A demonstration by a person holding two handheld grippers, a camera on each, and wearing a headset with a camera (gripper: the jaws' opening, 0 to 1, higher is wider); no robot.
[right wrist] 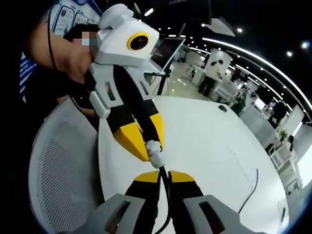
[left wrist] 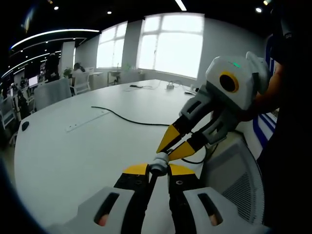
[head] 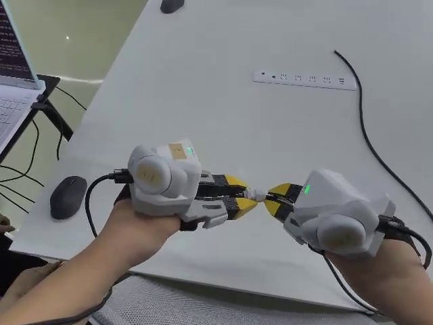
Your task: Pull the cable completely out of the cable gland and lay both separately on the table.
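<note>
The left gripper [left wrist: 159, 171] is pinched nearly closed on the gland [left wrist: 158, 165], a small white fitting caught between its yellow tips. Nose to nose with it, the right gripper [right wrist: 165, 176] has its jaws drawn in on the black cable [right wrist: 165, 195]. The cable runs from the gland's end down the narrow slot between those jaws and trails back under that gripper.

The cable is in the gland, not yet pulled out. Both are held in the air above the near edge of the table [head: 203, 101], with neither lying on it. In the head view the two sets of yellow tips all but touch, with the gland between them.

Each gripper is a white housing with a small green light lit on top. A left hand [head: 139, 227] and a right hand [head: 379, 261] hold them from behind, and thin black wires leave their rear ends.

Farther out on the white table, well apart from the grippers, lies a white power strip [head: 304, 79]. Its printed marks are too small to read. A black cord [head: 369, 135] curves past the strip's right end toward the near edge.

A dark mouse [head: 67, 196] sits near the table's left edge, close to the left hand. Beyond that edge is an open laptop [head: 13, 74]. Its screen shows lines of text that I cannot make out.

A grey mesh chair [right wrist: 53, 161] is just in front of the table.

In the right gripper view there are blue-bordered posters [right wrist: 61, 12] on the wall behind the person. Their writing is too blurred to read.
</note>
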